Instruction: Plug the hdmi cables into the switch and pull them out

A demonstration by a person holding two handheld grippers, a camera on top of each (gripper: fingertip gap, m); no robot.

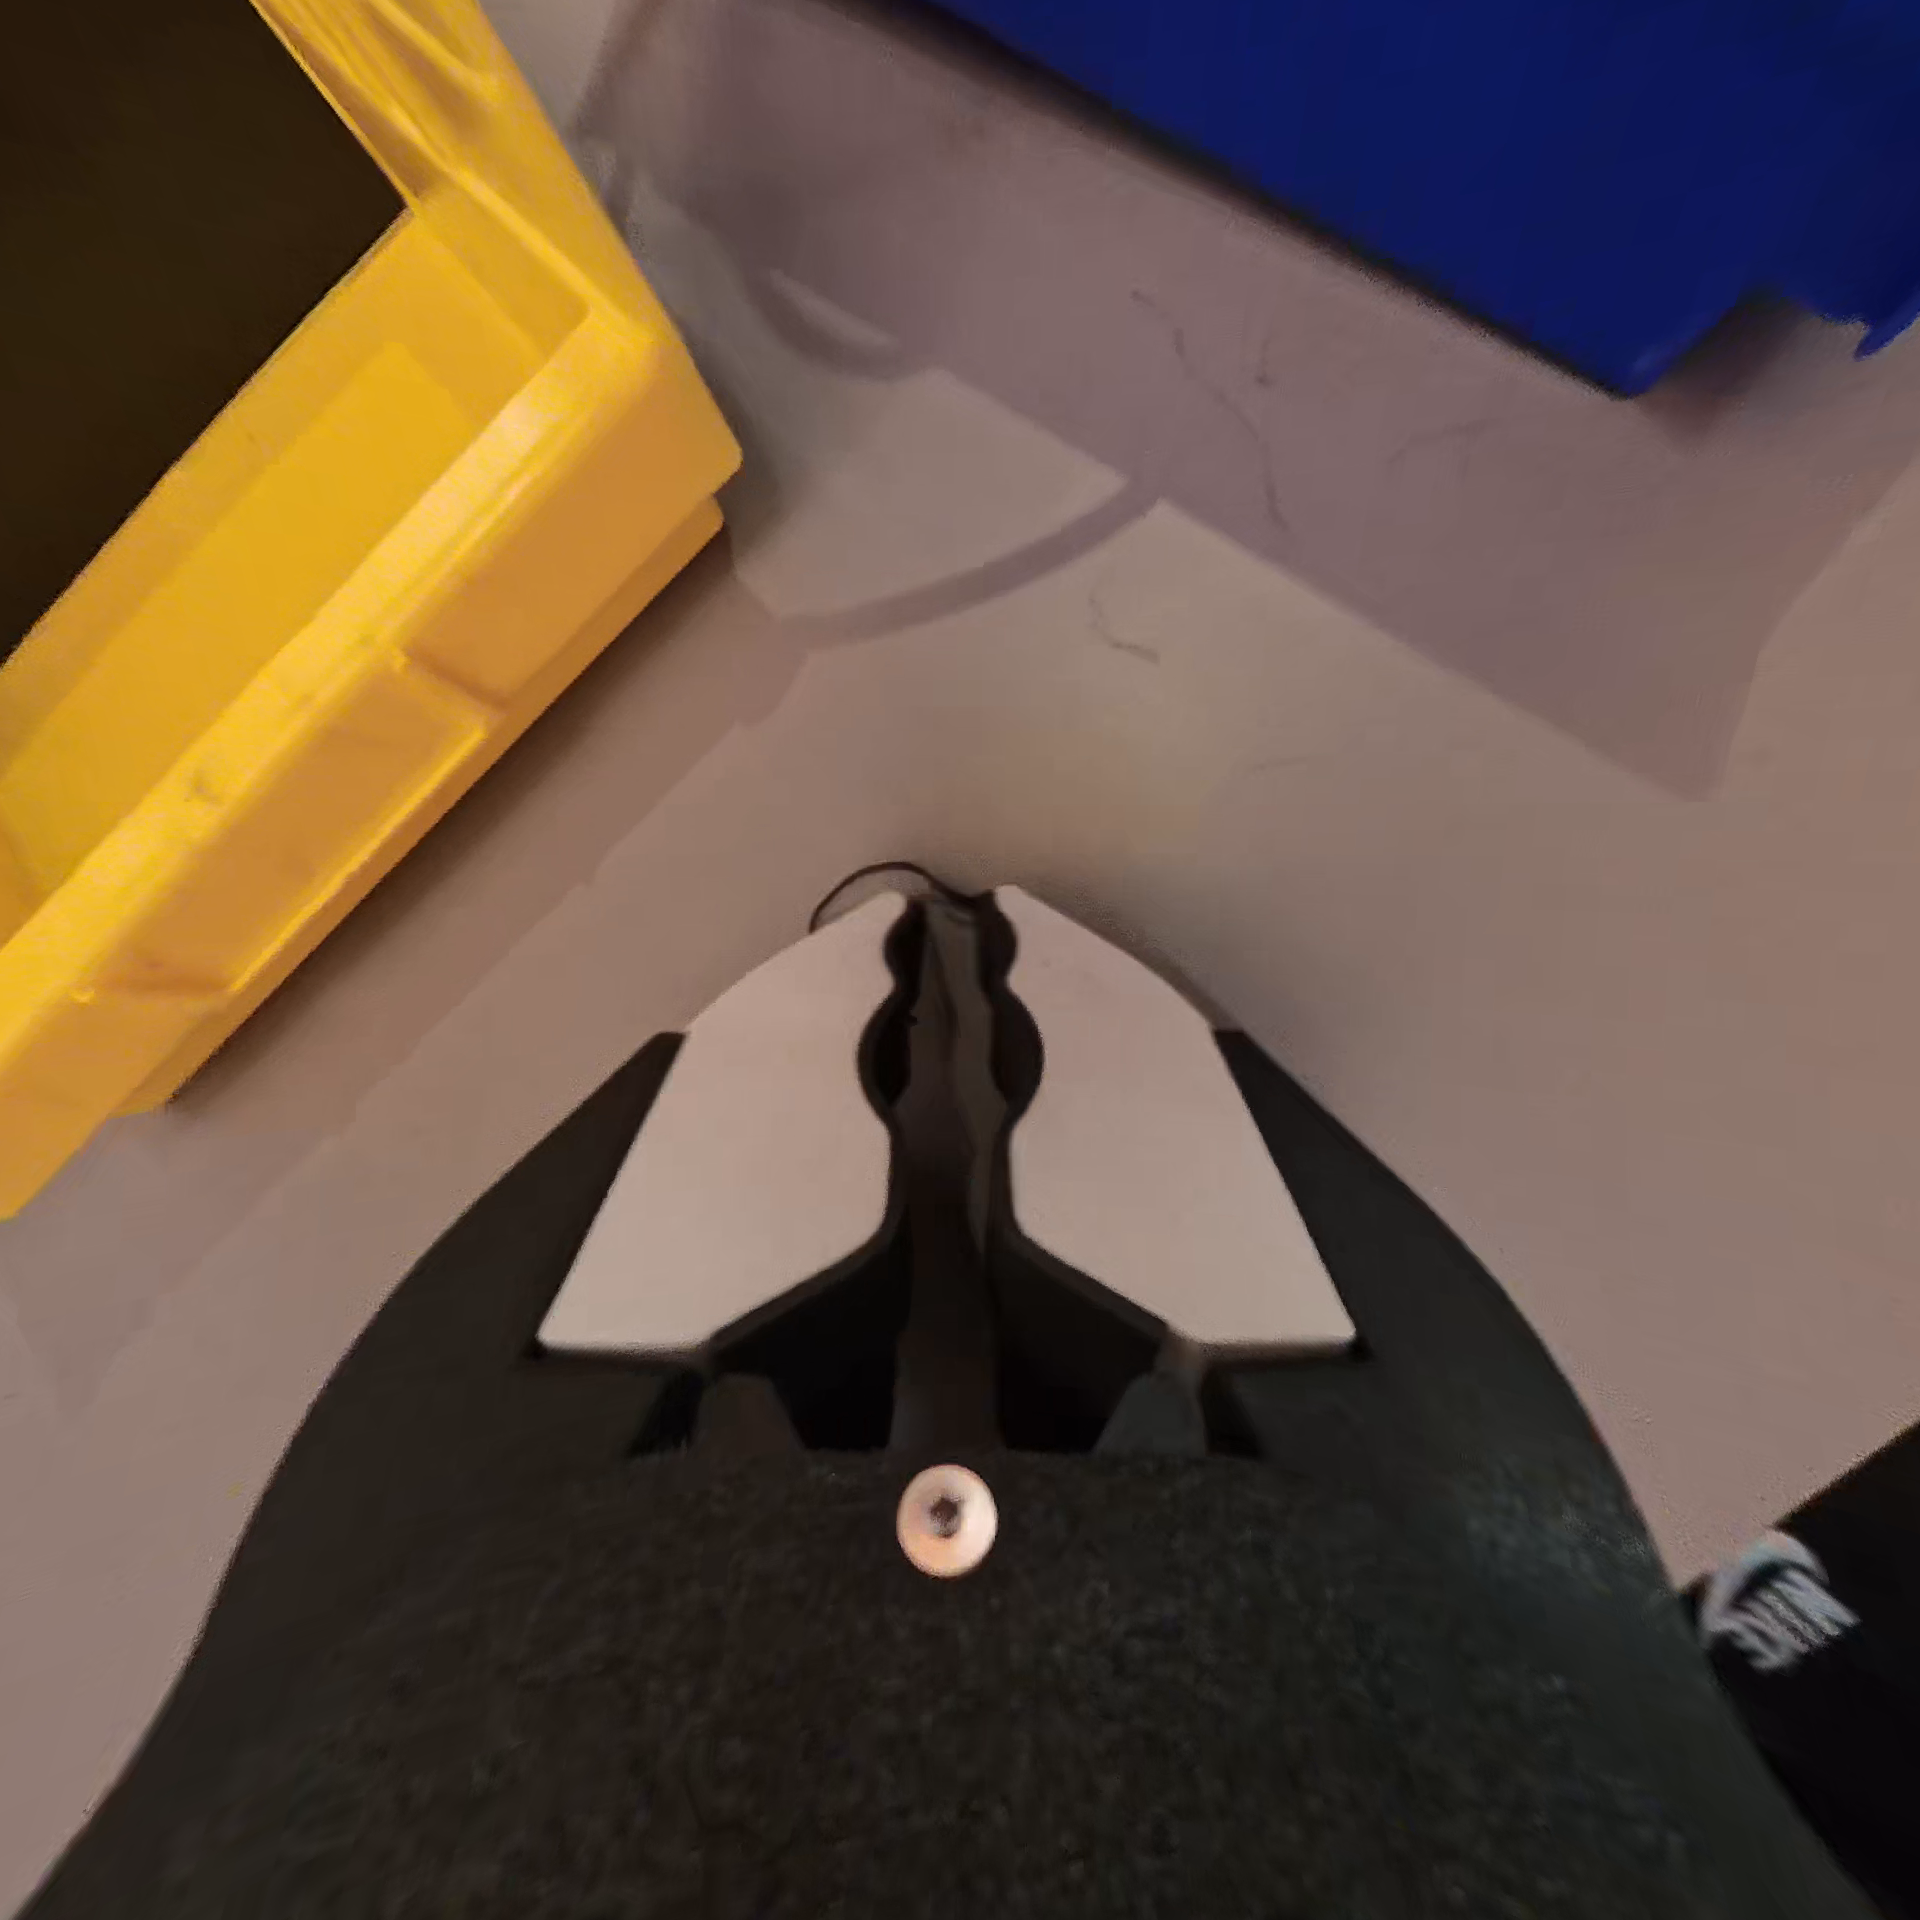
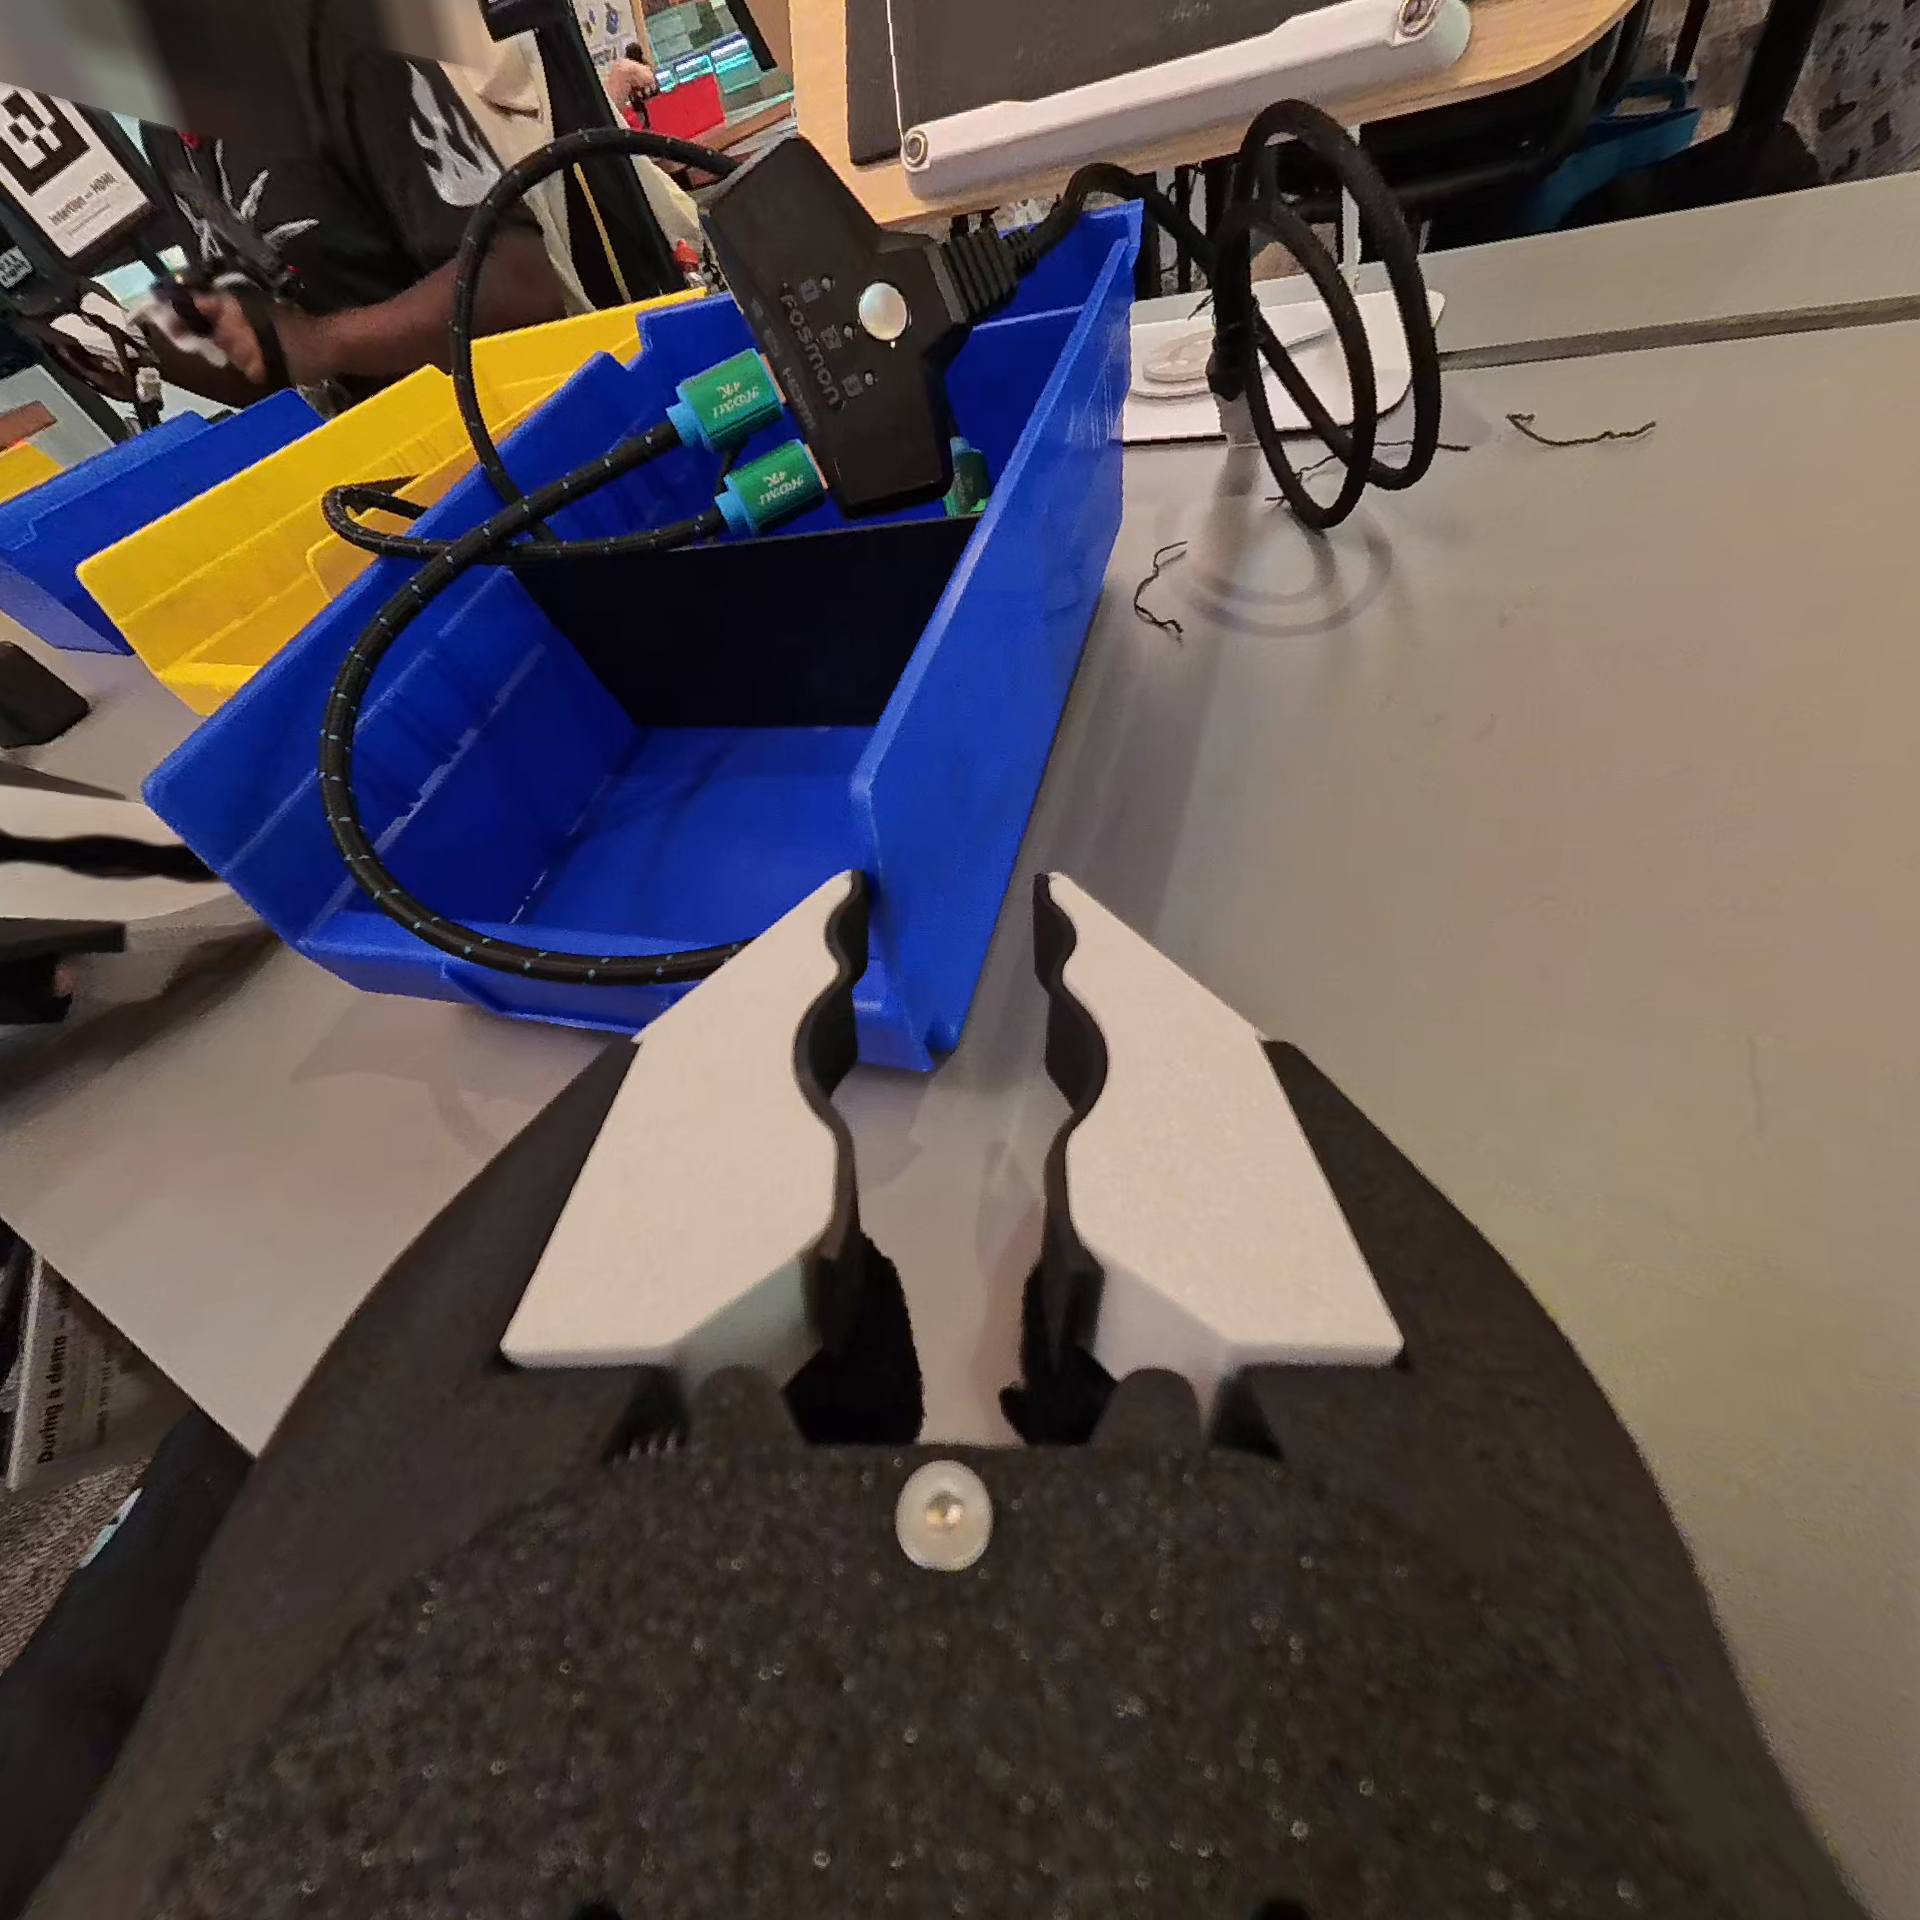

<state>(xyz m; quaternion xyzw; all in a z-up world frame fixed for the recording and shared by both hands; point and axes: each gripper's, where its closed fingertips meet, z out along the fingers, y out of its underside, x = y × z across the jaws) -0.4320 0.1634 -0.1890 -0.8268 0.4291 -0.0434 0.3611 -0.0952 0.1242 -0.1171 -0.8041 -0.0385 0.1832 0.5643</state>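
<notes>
Two grippers: one seen in each wrist view, both over a grey worktop [image 2: 1507, 779].
Left gripper [image 1: 948, 914]: points down at the bare worktop; its fingers [image 1: 790, 1132] are nearly pressed together, and something thin and dark shows at the tips, though I cannot tell what it is or whether it is pinched.
Left surroundings: a yellow bin [image 1: 343, 665] lies to the left, and a blue bin's corner [image 1: 1507, 166] sits at upper right.
Right gripper [image 2: 951, 904]: fingers [image 2: 717, 1132] spread apart, nothing between them, tips just beside the near corner of the blue bin [image 2: 935, 748].
Switch [image 2: 842, 332]: black, propped up at the far end of the blue bin.
HDMI cables [image 2: 353, 748]: braided black; two green plugs [image 2: 727, 400] sit in the switch's left side, and one cable loops over the bin's near wall.
Coiled cable [image 2: 1340, 312]: black, stands on the worktop behind the bin.
</notes>
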